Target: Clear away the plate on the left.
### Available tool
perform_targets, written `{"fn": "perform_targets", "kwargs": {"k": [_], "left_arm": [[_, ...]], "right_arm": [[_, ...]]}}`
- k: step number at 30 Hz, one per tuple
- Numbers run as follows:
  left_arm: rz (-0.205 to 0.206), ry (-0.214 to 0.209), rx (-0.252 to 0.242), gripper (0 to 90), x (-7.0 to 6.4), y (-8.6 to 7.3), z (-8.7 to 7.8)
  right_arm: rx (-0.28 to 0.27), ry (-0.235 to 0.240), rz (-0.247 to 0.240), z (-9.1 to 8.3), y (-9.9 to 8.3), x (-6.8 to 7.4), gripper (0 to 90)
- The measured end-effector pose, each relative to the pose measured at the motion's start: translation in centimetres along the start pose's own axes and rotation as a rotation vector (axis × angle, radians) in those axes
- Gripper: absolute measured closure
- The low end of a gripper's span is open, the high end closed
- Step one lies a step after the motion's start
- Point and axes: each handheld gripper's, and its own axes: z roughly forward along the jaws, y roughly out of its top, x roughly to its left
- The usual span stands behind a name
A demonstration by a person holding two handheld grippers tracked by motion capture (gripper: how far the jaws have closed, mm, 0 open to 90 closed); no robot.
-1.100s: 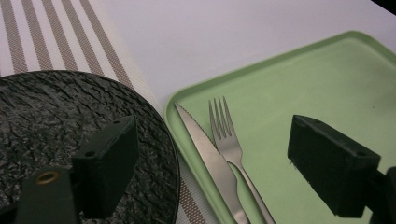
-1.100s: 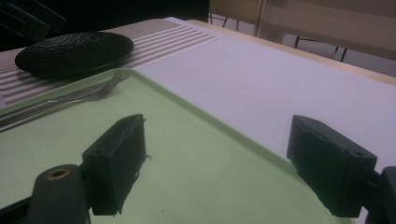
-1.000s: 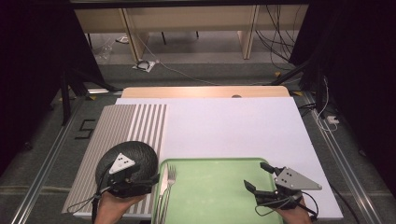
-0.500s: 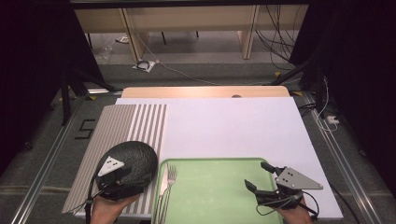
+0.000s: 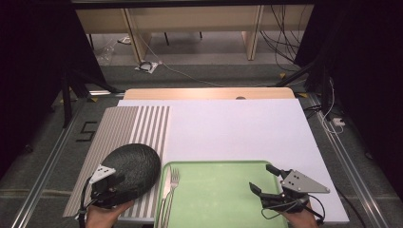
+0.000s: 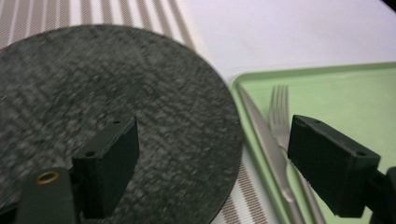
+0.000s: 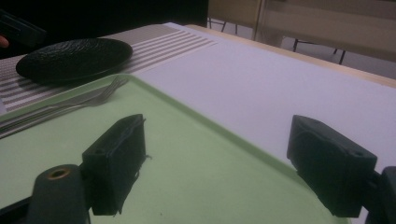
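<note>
Step judged: round black speckled stoneware plate (image 5: 130,167) set on grey-striped woven placemat (image 5: 142,124), near left of bench, just beside light-green plastic tray (image 5: 223,190). Left gripper (image 6: 212,168) over plate's near edge, fingers apart, nothing clamped. Right gripper (image 5: 268,183) over tray's right part, fingers apart, empty. Next move judged: steel fork (image 6: 280,107) and steel knife (image 6: 261,135) to be lifted from tray's left edge; thin, flat, smooth, so low pinch needed.

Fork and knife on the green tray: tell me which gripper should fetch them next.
Left, probably. The left gripper hangs open over the black plate, right beside the fork and knife at the tray's left edge; the right gripper is across the tray.
</note>
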Motion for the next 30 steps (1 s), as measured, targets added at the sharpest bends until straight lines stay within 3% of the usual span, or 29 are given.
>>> {"fn": "perform_targets", "kwargs": {"k": [17, 30], "left_arm": [[-0.125, 0.106, -0.006, 16.7, 2.6, -1.8, -1.6], [-0.215, 0.161, -0.016, 16.8, 3.9, -3.0, -2.5]], "right_arm": [[0.003, -0.004, -0.010, 0.1, 0.1, 0.3, 20.4], [0.007, -0.004, -0.010, 0.1, 0.1, 0.4, 20.4]]}}
